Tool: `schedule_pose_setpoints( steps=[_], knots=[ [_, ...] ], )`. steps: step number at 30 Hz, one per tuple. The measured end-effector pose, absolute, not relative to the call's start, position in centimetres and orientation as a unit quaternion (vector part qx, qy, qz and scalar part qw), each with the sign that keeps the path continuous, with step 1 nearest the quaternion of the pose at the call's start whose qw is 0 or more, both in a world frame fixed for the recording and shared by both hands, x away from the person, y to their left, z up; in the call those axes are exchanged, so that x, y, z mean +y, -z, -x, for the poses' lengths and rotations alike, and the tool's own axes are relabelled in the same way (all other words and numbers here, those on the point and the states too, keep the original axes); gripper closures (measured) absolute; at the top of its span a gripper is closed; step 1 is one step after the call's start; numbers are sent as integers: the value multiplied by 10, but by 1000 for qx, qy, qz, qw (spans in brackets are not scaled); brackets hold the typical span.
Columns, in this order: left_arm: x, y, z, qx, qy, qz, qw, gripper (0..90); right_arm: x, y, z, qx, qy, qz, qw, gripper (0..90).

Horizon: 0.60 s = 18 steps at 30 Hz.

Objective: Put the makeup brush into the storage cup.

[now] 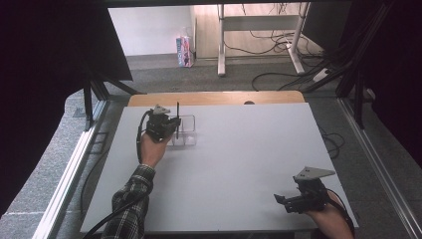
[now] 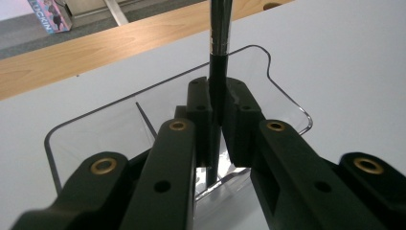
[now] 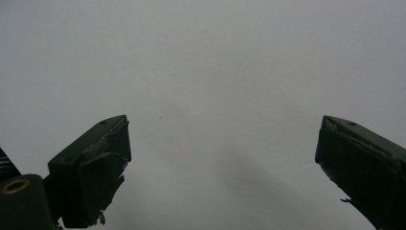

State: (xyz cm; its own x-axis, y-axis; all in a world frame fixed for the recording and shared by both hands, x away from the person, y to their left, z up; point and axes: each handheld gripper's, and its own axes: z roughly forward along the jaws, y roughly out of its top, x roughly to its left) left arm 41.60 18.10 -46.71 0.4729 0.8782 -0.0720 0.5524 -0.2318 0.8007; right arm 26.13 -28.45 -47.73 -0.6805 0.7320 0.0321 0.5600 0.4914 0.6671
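Grey carpet and a tangle of cables surround a white table with a wooden strip along its far edge. Two handheld tongs work over it, one in each of a person's hands.

At the far left of the table, the left tongs are clenched on a thin black pen. The pen stands upright between the jaws, its silver-banded upper part rising above them and its lower end reaching down inside a clear plastic organiser tray. The tray sits directly under and just beyond these tongs; a thin divider splits it into compartments, but which one the pen enters is hard to tell. A plaid sleeve leads to the hand holding them.

Well apart, near the table's front right corner, the right tongs are released, jaws spread wide over bare white tabletop, with nothing between them.
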Motion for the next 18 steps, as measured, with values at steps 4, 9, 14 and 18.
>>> schedule_pose_setpoints(
  steps=[4, 9, 14, 18],
  knots=[
    [182, 460, -415, 471, -212, -752, 410, 630, -284, 477, -261, 855, -332, -376, 127, 48],
    [184, 453, -416, 463, -207, -757, 413, 338, -284, 478, -261, 856, -332, -377, 126, 48],
    [185, 454, -418, 472, -198, -760, 400, 116, -284, 478, -262, 856, -331, -377, 128, 48],
    [186, 454, -417, 471, -185, -765, 399, 49, -284, 477, -262, 854, -331, -380, 127, 46]
  ],
)
